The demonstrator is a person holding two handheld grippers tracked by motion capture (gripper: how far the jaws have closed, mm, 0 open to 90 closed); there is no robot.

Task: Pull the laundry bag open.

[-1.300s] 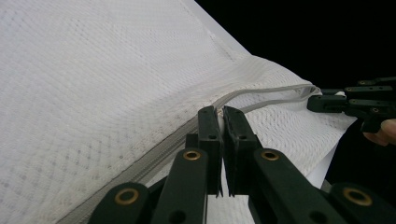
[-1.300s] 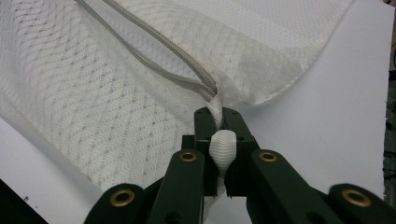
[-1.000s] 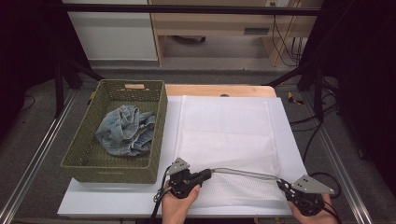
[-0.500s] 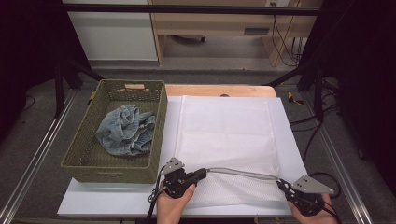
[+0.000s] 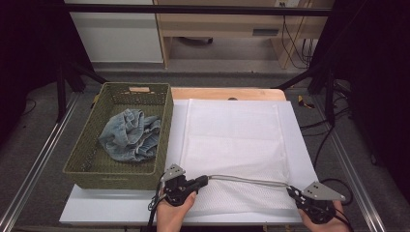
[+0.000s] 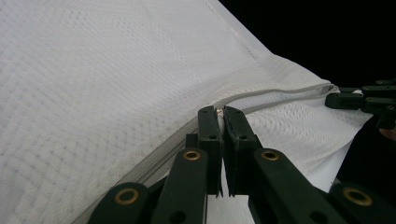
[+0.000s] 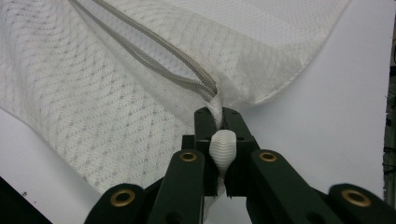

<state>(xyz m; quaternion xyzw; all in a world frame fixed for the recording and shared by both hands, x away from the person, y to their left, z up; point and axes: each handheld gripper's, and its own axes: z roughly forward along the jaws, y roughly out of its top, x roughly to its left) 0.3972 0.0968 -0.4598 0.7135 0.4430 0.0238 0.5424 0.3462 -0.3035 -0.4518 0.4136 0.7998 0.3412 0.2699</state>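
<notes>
Along the near edge of the tabletop [image 5: 96, 212], the mesh bag's [image 5: 232, 140] zipper [image 5: 251, 181] runs left to right between the tools: left tool [image 5: 202, 181] clamped on its slider, right tool [image 5: 291, 191] clamped on the bag's corner.

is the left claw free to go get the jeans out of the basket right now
Probably not yet. The left claw is shut on the zipper of the mesh laundry bag, so it would have to let go first. Otherwise the way looks open: the jeans lie uncovered in the open-topped basket just beside it.
</notes>
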